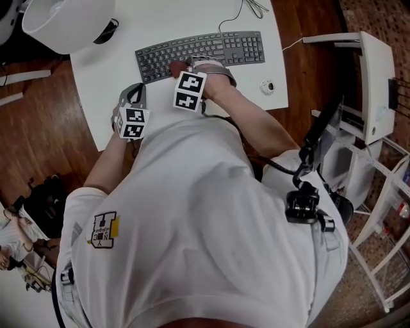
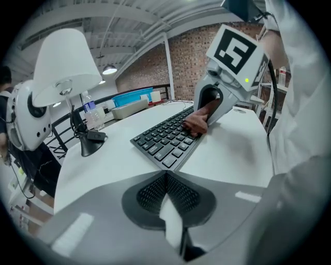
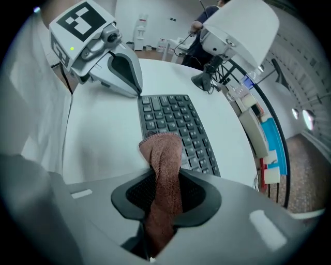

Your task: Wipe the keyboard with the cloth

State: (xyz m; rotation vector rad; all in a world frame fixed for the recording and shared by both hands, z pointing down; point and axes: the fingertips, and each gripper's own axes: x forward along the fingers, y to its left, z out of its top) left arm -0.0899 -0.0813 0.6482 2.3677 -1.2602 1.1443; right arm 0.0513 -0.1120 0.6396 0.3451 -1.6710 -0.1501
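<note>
The flat black keyboard (image 1: 211,51) lies toward the far edge of the white table (image 1: 256,96) — bare tabletop runs along its near side. The right gripper (image 3: 164,181) is clamped on the brown terry cloth (image 3: 163,160), and the cloth's end rests on the left keys. The left gripper (image 2: 166,178), jaws together and empty, is near the keyboard's left end. A white lamp shade (image 1: 64,25) hangs over the far left corner.

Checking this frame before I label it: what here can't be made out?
- Head view: most of the cloth, under the marker cube of the right tool.
- All views: keyboard legends, too small.
- Head view: round thing right of the keyboard, too small to identify.
- Head view: the cable, far end cut off by the top edge.
- Left gripper view: white patch between the jaws of the left tool, blurred.
</note>
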